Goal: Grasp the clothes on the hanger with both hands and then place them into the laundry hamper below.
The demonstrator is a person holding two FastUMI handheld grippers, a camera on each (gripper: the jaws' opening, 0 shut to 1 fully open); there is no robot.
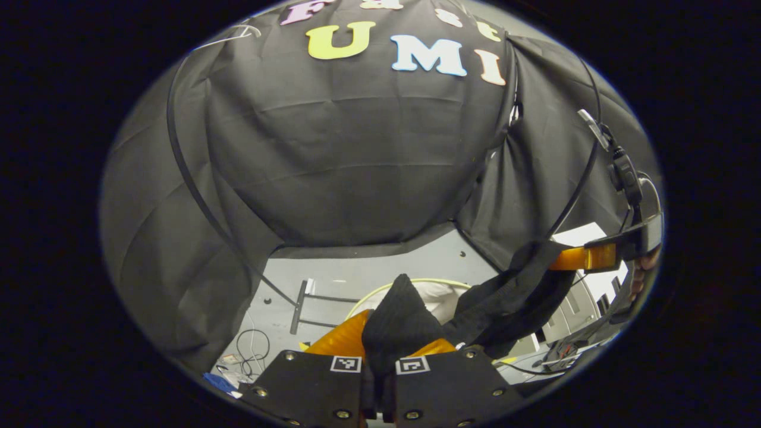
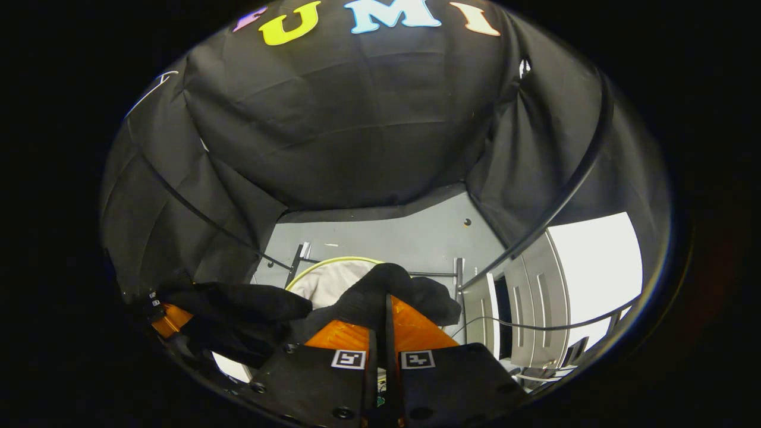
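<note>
Both grippers were clamped on the black garment: the left gripper pinched a bunched fold, and the right gripper bit down on the other end. The cloth hung stretched between them, just above the laundry hamper.

black cloth wall fills twelve o'clock, creased, with thin black poles arcing across it. grey floor lies at six; pale cabinets stand at four o'clock.
</note>
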